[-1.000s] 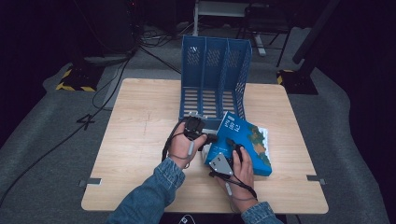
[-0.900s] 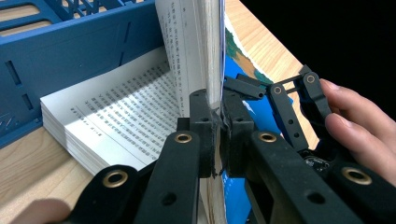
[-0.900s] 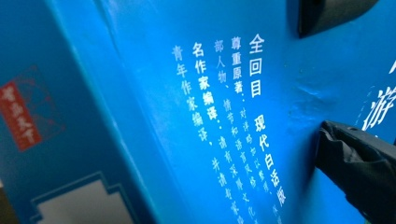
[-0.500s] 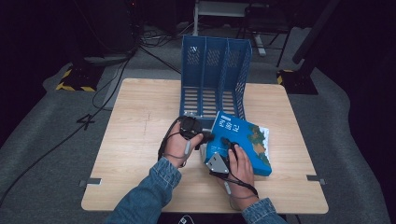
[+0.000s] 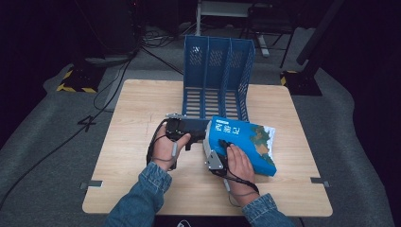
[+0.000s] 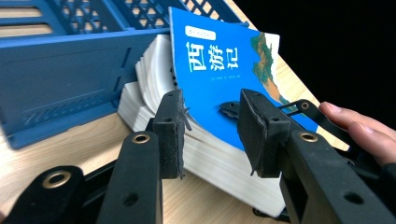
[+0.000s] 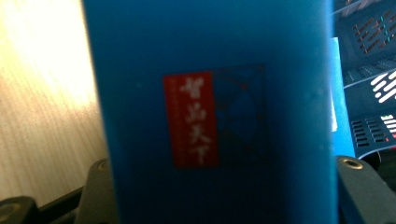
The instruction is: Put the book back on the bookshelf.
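A blue book with a white title lies tilted in front of the blue file rack, its left edge raised off the table. My right gripper is shut on that edge; its jaws have just been closing. In the right gripper view the blue spine sits between the two jaws. My left gripper points right at the book. Its jaws have just been opening and now stand apart, with the fanned page edge just beyond the pads and untouched.
The rack stands upright at the table's back centre, close behind the book. Bare wooden table stretches to the left and along the front. A hand holds the right gripper beside the book. Cables lie on the grey floor behind.
The left gripper has drawn back slightly to the left, away from the book. The right hand has stayed at the book's raised edge.
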A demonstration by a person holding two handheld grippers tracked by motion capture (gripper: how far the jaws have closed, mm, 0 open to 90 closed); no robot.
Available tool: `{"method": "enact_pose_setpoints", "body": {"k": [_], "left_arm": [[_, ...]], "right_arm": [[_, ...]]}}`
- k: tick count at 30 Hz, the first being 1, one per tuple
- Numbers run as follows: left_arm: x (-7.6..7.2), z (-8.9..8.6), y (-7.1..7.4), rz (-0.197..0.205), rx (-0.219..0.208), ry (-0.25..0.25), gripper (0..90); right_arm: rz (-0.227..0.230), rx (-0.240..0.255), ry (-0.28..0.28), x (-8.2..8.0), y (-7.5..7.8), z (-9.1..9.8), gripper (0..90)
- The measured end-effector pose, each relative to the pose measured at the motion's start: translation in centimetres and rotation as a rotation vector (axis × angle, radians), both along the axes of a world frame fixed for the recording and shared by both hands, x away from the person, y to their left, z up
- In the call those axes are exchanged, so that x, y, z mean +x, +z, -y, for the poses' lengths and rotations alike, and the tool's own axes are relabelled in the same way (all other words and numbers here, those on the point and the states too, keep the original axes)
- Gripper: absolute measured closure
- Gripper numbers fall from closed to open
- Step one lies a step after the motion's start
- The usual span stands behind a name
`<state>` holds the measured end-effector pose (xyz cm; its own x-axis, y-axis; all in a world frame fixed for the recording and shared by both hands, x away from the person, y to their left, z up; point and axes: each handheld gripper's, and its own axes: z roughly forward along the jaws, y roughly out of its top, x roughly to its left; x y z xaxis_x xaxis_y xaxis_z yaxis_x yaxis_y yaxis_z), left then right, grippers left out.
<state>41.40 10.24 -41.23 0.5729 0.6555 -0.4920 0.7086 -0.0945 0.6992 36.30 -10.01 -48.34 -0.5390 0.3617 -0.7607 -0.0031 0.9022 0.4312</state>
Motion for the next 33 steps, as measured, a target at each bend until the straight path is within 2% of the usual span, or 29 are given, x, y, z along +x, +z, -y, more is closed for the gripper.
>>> {"method": "enact_pose_setpoints", "body": {"k": [4,5,12,15,17,18,19,20,21,25,27,30,33], "left_arm": [[-0.3,-0.5,-0.1,-0.006,-0.008,0.005,61.6],[-0.3,-0.6,-0.2,-0.010,-0.007,0.006,61.8],[-0.7,-2.3,-0.7,-0.011,-0.018,0.028,62.3],[-1.1,-3.4,-1.3,-0.012,0.003,0.048,62.3],[-1.3,-4.2,-2.0,-0.010,0.037,0.059,62.2],[-1.3,-4.2,-2.0,-0.010,0.037,0.059,62.1],[-1.4,-4.6,-2.3,-0.014,0.048,0.073,62.1],[-1.6,-5.1,-3.0,-0.009,0.081,0.090,62.3],[-1.7,-5.4,-3.5,-0.014,0.096,0.097,62.3],[-1.8,-6.1,-4.6,-0.030,0.125,0.106,62.3],[-1.8,-6.4,-5.1,-0.032,0.170,0.112,62.4],[-1.7,-6.5,-5.5,-0.033,0.203,0.121,62.4],[-1.6,-6.4,-5.8,-0.018,0.255,0.129,62.3]], "right_arm": [[-0.007,-0.020,0.010,0.0,0.0,-0.1,46.3],[-0.027,-0.024,0.009,-0.1,0.2,-0.1,56.4],[-0.052,0.008,0.016,-0.2,1.4,0.4,60.5],[-0.048,0.074,0.018,-0.7,2.9,1.2,61.1],[-0.046,0.128,0.015,-1.0,3.8,1.8,61.2],[-0.039,0.158,0.009,-1.1,4.4,2.2,61.2],[-0.039,0.158,0.009,-1.1,4.4,2.2,61.2],[-0.035,0.204,-0.009,-1.2,5.2,2.8,61.3],[-0.032,0.224,-0.016,-1.2,5.5,3.0,61.3],[-0.021,0.306,-0.040,-1.4,6.6,4.2,61.4],[-0.014,0.351,-0.054,-1.5,7.0,4.8,61.4],[-0.010,0.408,-0.072,-1.7,7.7,5.5,61.4],[-0.005,0.485,-0.097,-1.9,8.4,6.4,61.4]]}}
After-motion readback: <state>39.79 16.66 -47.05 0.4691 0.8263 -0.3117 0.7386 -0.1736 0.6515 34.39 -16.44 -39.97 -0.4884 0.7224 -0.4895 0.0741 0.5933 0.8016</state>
